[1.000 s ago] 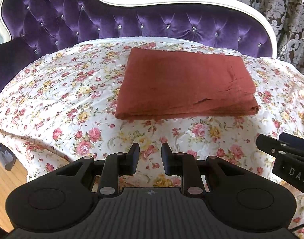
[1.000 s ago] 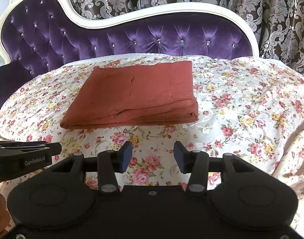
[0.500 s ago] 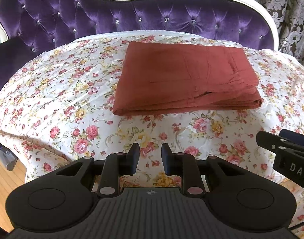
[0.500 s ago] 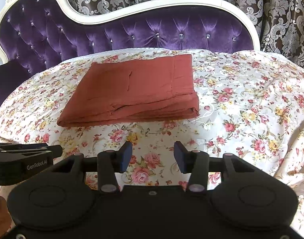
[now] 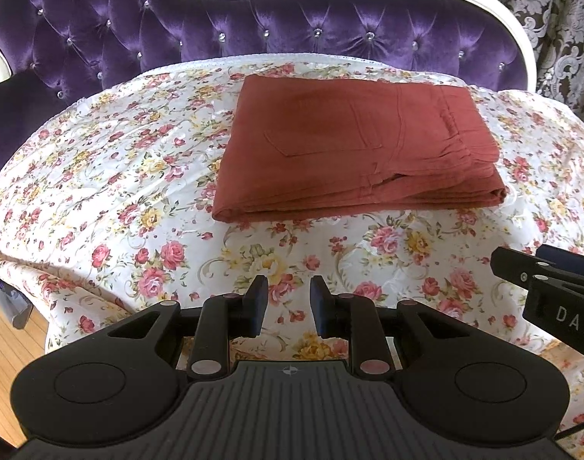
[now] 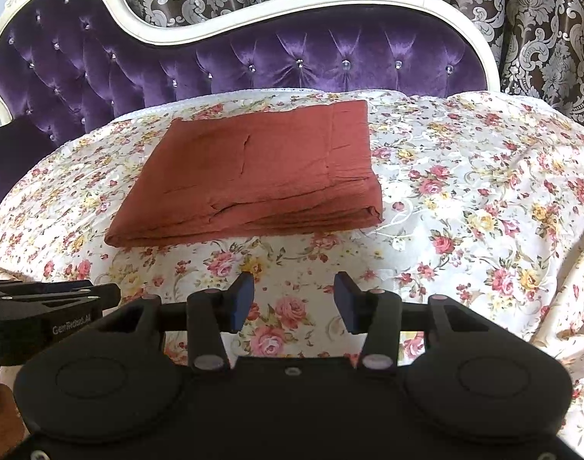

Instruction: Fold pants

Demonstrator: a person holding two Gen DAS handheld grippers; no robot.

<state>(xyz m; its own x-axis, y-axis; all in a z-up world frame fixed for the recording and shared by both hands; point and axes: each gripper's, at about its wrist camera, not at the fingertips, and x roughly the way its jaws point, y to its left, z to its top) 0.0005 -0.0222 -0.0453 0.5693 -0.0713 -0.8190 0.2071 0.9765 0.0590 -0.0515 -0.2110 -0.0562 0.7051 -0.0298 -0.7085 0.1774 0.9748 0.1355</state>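
Observation:
The rust-red pants (image 5: 353, 145) lie folded into a flat rectangle on the floral sheet (image 5: 119, 191), with a back pocket and waistband facing up. They also show in the right wrist view (image 6: 253, 176). My left gripper (image 5: 286, 306) is open and empty, held above the sheet's front edge, well short of the pants. My right gripper (image 6: 290, 303) is open and empty, also in front of the pants. Each gripper shows at the edge of the other's view: the right one (image 5: 552, 287), the left one (image 6: 43, 306).
The sheet covers a purple tufted sofa with a white frame (image 6: 253, 61). Patterned curtains (image 6: 541, 38) hang behind. Wooden floor (image 5: 8, 364) shows at lower left. The sheet (image 6: 502, 191) is rumpled and drapes down at the right.
Both grippers have drawn back and tilted slightly, so the pants sit a little farther off and higher in view. The pants have not moved. Both grippers stay open.

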